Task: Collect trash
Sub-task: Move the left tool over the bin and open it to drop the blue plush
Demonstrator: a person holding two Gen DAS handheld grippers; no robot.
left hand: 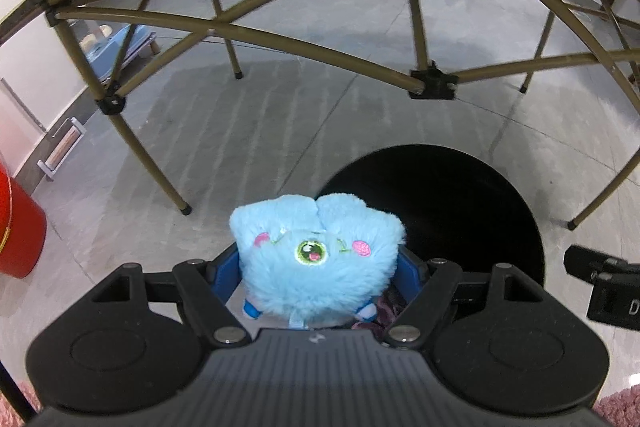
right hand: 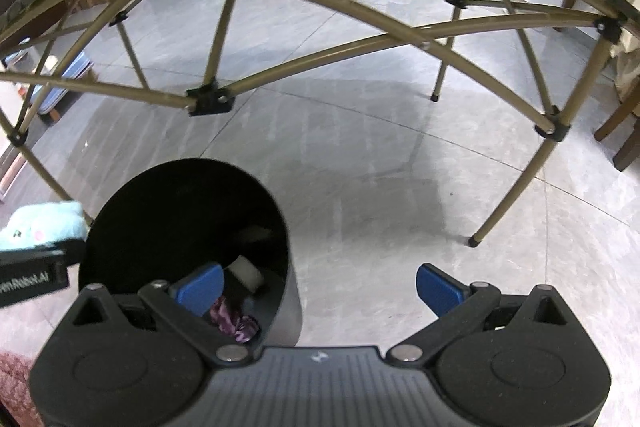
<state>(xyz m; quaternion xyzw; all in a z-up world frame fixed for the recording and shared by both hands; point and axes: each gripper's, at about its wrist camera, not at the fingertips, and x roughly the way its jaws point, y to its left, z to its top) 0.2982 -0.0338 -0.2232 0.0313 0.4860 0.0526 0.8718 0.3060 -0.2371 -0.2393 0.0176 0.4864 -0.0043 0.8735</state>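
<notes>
The left gripper held a blue plush toy clamped between its fingers, beside the black bin rim. The right gripper hung empty, fingers apart. Carrying seemed underway; next, centre the toy over the opening and release.

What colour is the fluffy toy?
Light blue with pink cheeks, the fluffy toy shows best in the left wrist view.

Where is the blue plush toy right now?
The blue plush toy is clamped in the left gripper, low centre in the left wrist view, beside the near-left rim of the black bin.
</notes>
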